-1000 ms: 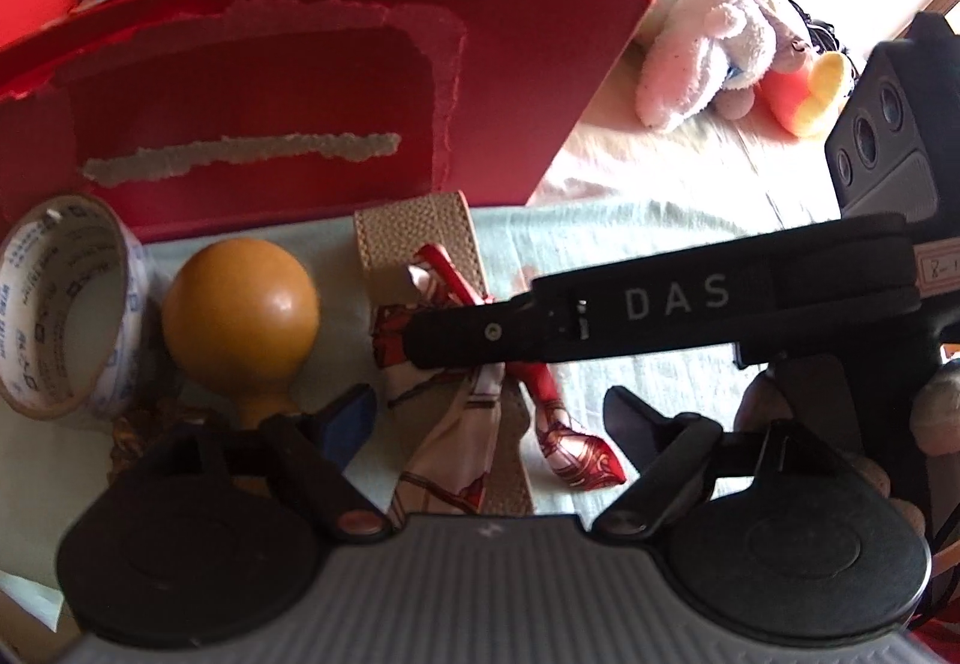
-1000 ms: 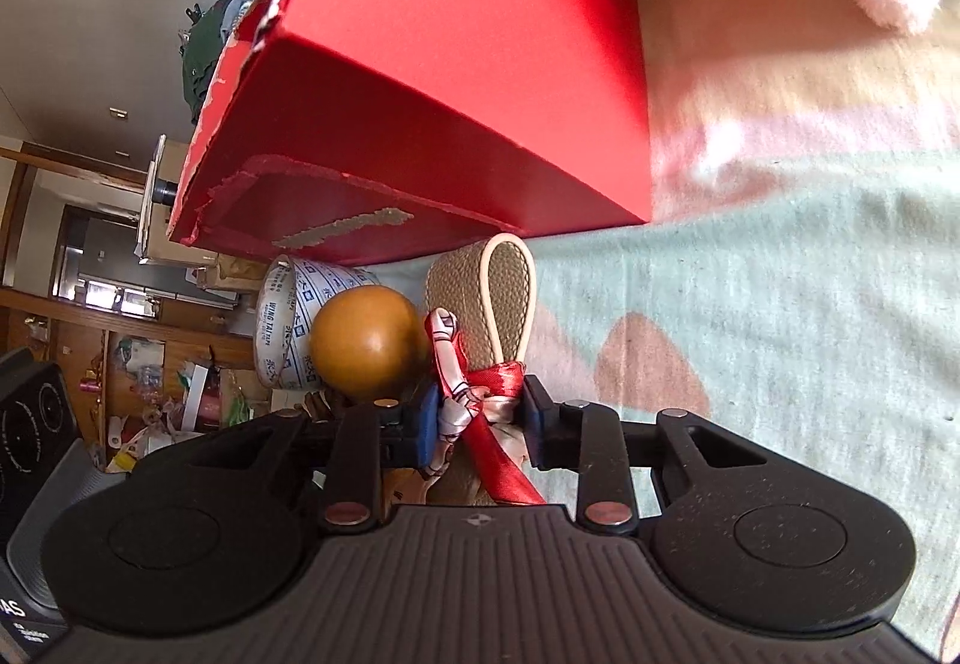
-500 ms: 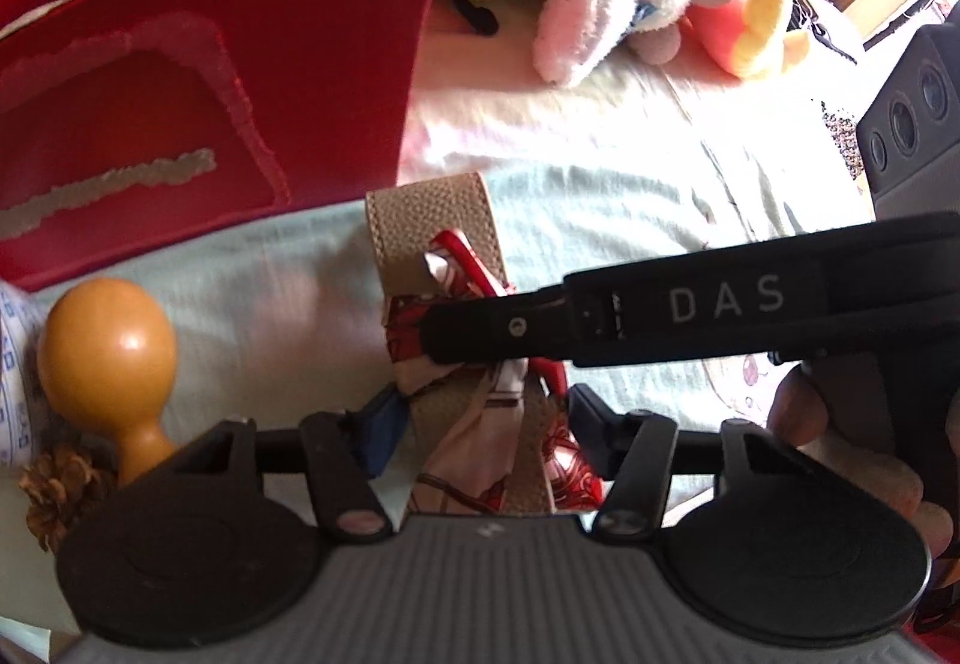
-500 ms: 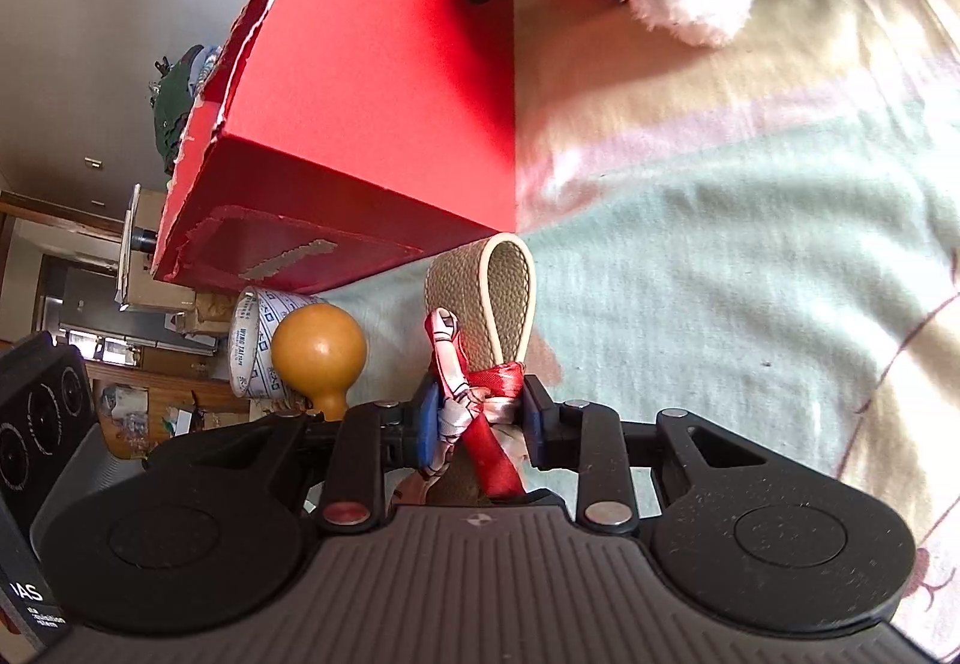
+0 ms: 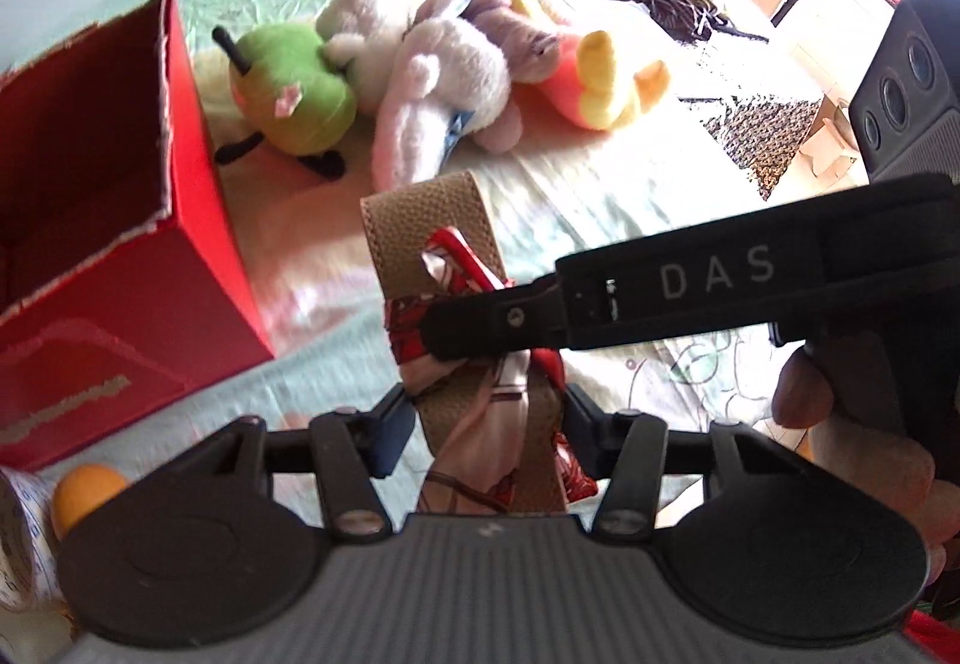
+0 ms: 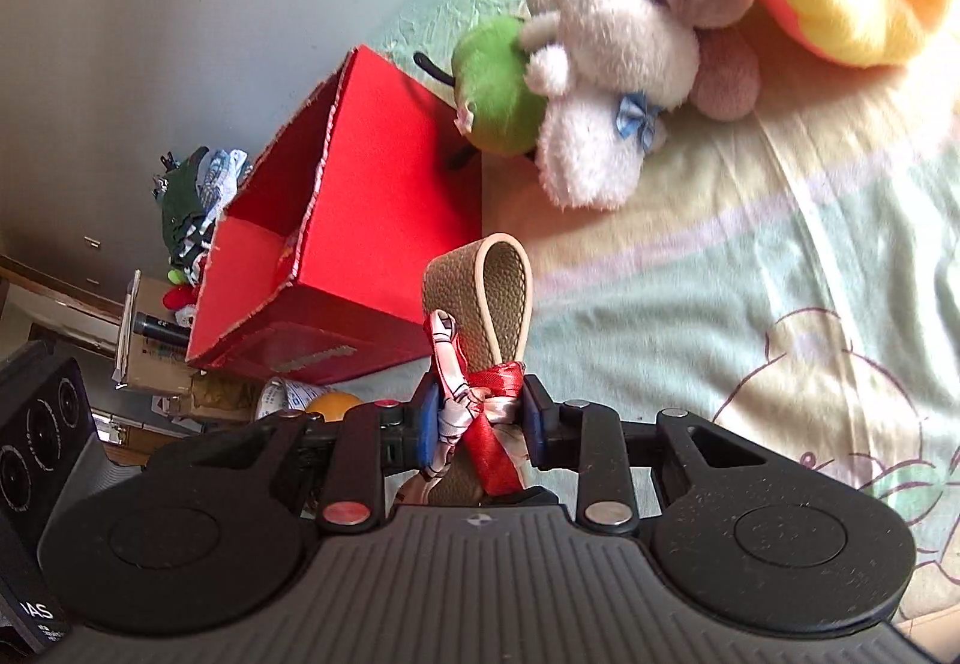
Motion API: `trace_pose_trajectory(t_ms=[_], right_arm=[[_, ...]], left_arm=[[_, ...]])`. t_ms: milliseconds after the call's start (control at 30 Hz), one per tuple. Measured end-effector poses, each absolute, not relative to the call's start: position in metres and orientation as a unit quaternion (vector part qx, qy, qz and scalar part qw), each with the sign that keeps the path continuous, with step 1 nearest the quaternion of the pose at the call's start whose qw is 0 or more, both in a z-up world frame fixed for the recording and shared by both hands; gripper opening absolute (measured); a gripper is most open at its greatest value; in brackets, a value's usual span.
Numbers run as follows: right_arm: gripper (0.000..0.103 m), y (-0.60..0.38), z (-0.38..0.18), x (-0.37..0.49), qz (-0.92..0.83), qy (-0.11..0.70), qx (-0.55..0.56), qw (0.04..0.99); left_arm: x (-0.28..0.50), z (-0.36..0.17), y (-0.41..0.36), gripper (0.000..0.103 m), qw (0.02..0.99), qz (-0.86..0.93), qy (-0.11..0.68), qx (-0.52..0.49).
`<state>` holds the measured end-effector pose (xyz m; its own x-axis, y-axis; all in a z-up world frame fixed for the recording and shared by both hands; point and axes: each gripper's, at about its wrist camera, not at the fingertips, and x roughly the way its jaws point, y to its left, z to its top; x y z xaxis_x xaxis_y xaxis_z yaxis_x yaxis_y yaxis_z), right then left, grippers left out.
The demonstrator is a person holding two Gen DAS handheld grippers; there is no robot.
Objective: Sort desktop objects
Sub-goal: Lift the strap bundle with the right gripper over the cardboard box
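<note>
red box (image 6: 384, 196) close left, plush toys (image 6: 606, 64) ahead, bedsheet (image 6: 750, 280) seemingly clear right

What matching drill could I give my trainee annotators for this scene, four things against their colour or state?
Things:
1. cardboard box
2. pear plush
3. leather strap with scarf
4. rabbit plush

Descriptions:
A. green, lying beside the box
B. red, open at the top
C. white, with a blue bow
D. tan loop, clamped in the right tongs

Pairs: 1-B, 2-A, 3-D, 4-C
</note>
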<state>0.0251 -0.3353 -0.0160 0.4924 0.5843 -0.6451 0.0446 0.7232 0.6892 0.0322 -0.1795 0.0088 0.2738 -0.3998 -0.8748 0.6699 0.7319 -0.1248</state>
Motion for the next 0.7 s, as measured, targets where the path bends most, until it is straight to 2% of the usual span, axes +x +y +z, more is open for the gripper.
trace_pose_trajectory(t_ms=[300,533,700], right_arm=[[0.03,-0.32,0.035,0.049,0.191,0.42,0.307,0.833],[0.03,-0.293,0.072,0.086,0.223,0.391,0.281,0.848],[0.03,-0.263,0.084,0.12,0.243,0.393,0.267,0.846]], left_arm=[[0.047,0.065,-0.178,0.054,0.819,-0.346,0.434,0.144],[0.077,0.11,-0.15,0.054,0.845,-0.335,0.389,0.149],[0.111,0.123,-0.118,0.054,0.857,-0.313,0.384,0.143]])
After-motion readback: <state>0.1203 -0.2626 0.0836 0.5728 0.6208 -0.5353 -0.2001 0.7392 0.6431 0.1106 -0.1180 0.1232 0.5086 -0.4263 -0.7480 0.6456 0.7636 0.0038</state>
